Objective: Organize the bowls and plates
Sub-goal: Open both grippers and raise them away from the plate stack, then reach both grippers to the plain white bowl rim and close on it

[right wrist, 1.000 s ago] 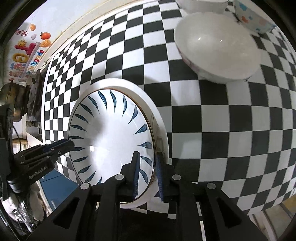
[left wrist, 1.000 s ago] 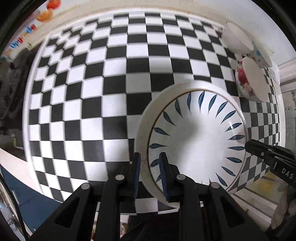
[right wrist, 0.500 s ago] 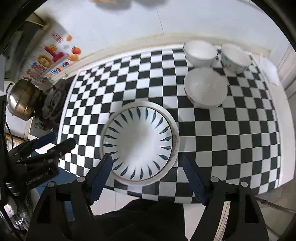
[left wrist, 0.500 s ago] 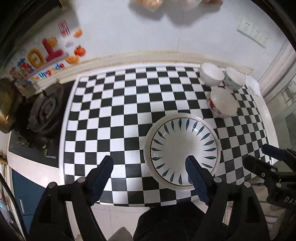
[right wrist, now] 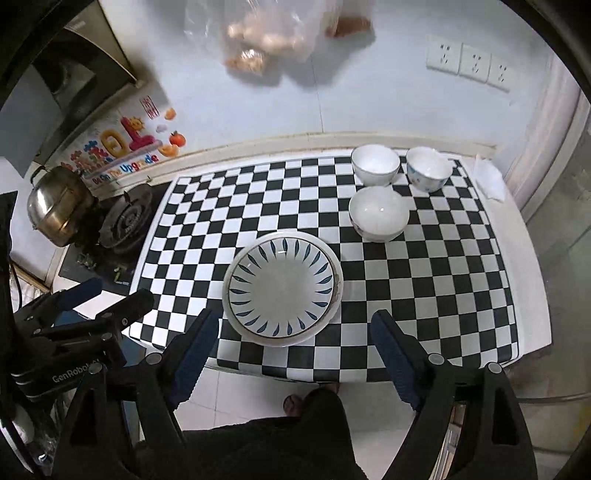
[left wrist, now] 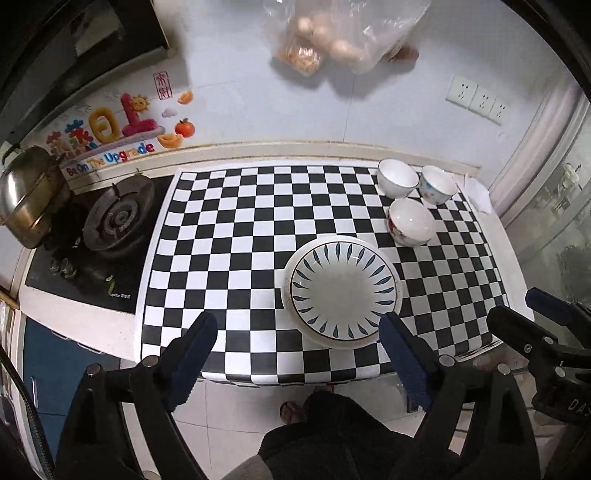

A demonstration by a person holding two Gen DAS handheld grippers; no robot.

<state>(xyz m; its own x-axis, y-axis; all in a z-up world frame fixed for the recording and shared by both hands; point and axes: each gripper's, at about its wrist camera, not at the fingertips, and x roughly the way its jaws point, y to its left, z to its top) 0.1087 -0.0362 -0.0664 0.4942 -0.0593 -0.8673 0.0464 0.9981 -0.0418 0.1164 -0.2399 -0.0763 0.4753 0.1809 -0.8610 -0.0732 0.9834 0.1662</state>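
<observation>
A white plate with blue leaf marks lies stacked on a larger white plate near the front edge of the checkered counter; it also shows in the right wrist view. Three bowls stand at the back right: a flowered one, a plain white one and a blue-spotted one. My left gripper and right gripper are both open, empty, and held high above the counter's front edge.
A gas burner and a steel pot stand left of the counter. A plastic bag of food hangs on the wall. Sockets sit at the right. A folded cloth lies at the counter's back right corner.
Both grippers were shut on the plate's rim a second ago. They have opened, let go of the plate on the counter, and pulled up and back.
</observation>
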